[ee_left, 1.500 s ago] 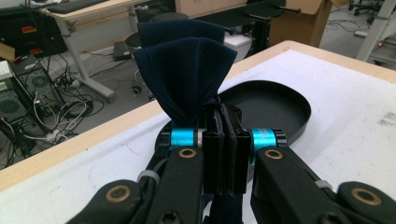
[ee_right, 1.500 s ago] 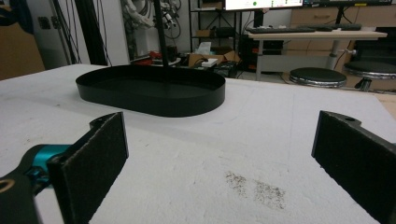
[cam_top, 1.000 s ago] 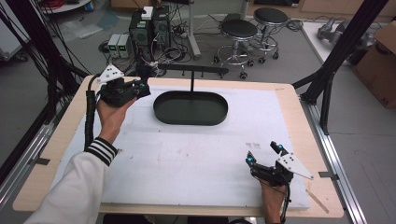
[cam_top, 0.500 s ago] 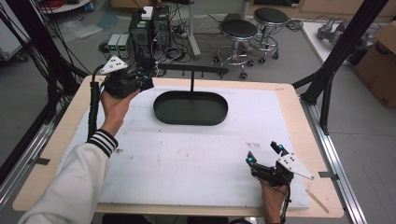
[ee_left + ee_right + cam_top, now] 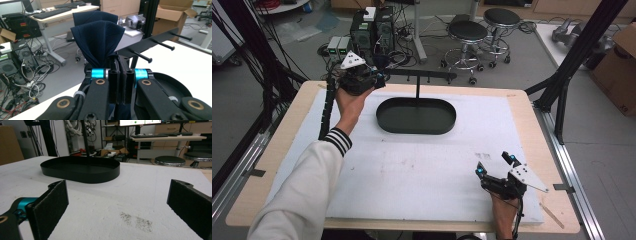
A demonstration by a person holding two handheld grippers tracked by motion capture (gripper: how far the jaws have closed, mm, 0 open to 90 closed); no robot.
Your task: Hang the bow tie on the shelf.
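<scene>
Up at the table's far left corner, the left gripper has its jaws pinched tight on a bunched fold of dark navy cloth, soft and creased, lifted level with the black rack's pegged crossbar, probably so it can be hung there. The rack's oval metal tray lies empty. Near the front right corner, the right gripper rests spread wide, holding nothing.

Two round stools, computer towers, cardboard box, tangled floor cables
</scene>
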